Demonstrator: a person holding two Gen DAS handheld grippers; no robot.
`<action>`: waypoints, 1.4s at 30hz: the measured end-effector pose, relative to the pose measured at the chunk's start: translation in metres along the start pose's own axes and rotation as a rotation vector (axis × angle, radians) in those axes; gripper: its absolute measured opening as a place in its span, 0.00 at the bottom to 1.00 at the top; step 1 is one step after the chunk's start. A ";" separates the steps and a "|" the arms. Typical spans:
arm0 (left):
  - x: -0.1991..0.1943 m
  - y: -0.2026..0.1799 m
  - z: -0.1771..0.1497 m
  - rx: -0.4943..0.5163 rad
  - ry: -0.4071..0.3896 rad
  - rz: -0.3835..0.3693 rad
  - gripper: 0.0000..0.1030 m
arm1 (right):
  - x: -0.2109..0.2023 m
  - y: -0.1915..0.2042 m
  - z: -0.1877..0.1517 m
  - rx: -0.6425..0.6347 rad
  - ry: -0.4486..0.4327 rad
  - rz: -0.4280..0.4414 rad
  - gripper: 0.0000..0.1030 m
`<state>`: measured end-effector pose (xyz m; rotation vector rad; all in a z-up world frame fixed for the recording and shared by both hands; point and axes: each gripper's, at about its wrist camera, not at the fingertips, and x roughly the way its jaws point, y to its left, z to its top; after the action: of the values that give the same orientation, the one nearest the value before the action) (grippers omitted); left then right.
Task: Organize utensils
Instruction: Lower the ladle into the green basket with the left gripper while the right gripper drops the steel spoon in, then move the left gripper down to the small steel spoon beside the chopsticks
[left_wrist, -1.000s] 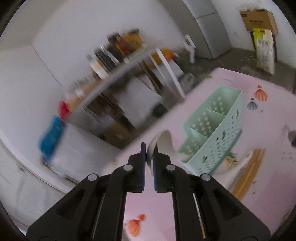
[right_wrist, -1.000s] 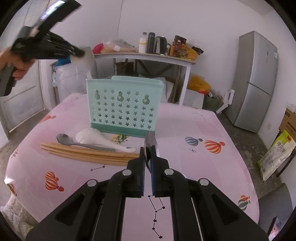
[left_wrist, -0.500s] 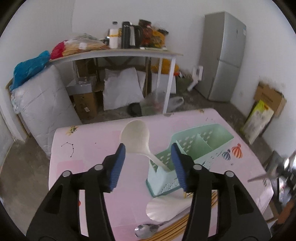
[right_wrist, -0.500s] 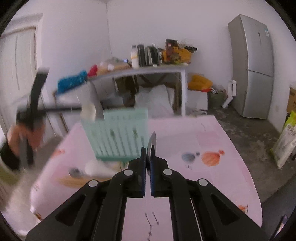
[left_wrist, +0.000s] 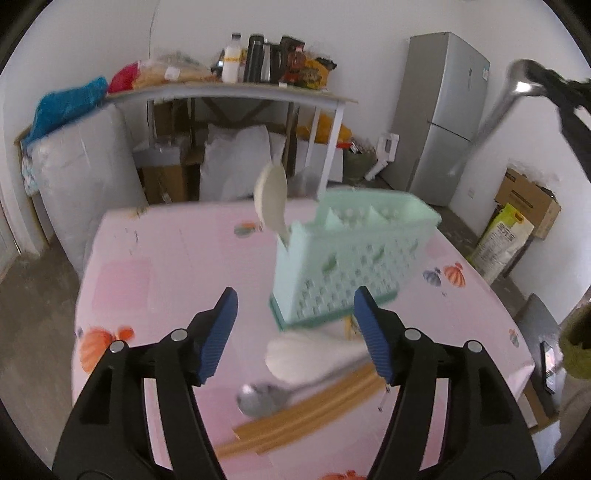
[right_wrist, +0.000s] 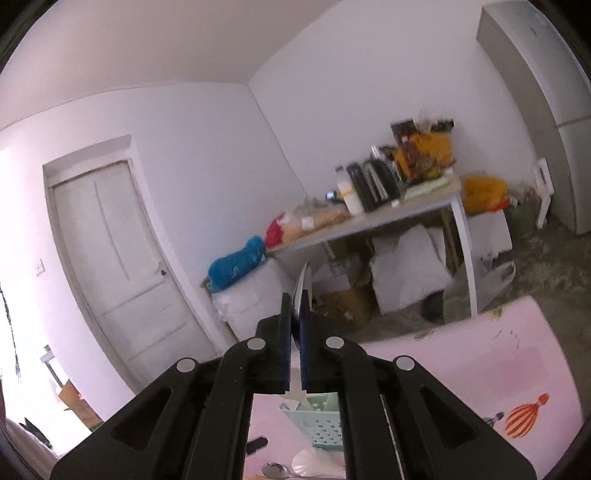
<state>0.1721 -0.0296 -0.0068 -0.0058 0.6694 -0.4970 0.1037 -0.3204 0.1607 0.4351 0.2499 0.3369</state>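
A mint-green caddy (left_wrist: 351, 254) stands on the pink table (left_wrist: 166, 266), with a white spoon (left_wrist: 271, 197) upright in its left end. My left gripper (left_wrist: 295, 332) is open and empty just before the caddy. Below it lie a white ladle (left_wrist: 314, 356), a metal spoon (left_wrist: 266, 397) and wooden chopsticks (left_wrist: 306, 410). My right gripper (right_wrist: 294, 332) is shut on a metal spoon (right_wrist: 303, 284), held high; it shows at the upper right of the left wrist view (left_wrist: 517, 85). The caddy (right_wrist: 317, 424) shows low in the right wrist view.
A side table (left_wrist: 229, 96) with bottles and bags stands behind, with pillows and boxes under it. A grey fridge (left_wrist: 443, 110) is at the back right, cardboard boxes (left_wrist: 524, 206) by the wall. A white door (right_wrist: 110, 258) shows in the right wrist view.
My left gripper let go of the white spoon, which now stands in the caddy, and drew back and opened wider. My right gripper rose and tilted up with the metal spoon.
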 end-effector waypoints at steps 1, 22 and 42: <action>0.001 0.000 -0.005 -0.005 0.007 -0.003 0.61 | 0.009 -0.004 -0.005 0.011 0.022 -0.003 0.03; 0.014 0.013 -0.044 -0.008 0.114 0.060 0.81 | 0.082 -0.093 -0.087 0.252 0.293 -0.155 0.08; 0.003 0.014 -0.049 -0.084 0.135 -0.127 0.92 | 0.000 -0.066 -0.168 0.175 0.389 -0.333 0.42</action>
<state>0.1507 -0.0108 -0.0494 -0.0948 0.8255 -0.5949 0.0703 -0.3148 -0.0165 0.4894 0.7265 0.0692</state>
